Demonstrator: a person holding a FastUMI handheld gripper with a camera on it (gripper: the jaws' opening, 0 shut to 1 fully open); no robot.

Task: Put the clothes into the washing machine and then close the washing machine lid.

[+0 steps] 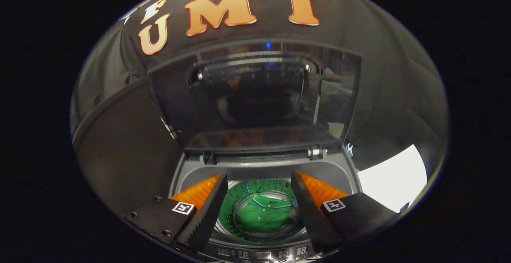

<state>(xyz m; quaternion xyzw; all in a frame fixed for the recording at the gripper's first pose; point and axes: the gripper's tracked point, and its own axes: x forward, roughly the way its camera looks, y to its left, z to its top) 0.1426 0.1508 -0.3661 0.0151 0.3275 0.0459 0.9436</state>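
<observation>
The green shirt is sitting down in the drum of the washing machine, well inside the round rim. The hand-held gripper hangs over the opening, fingers spread wide and empty. The lid stands upright behind, so there's loads of room above the tub.

- Washing machine directly below gripper, fingers spread wide and empty above drum opening.
- Polo shirt at bottom of drum, seen between fingers.
- Lid raised upright behind drum, hinged at rear edge.
- Control panel along near edge.
</observation>
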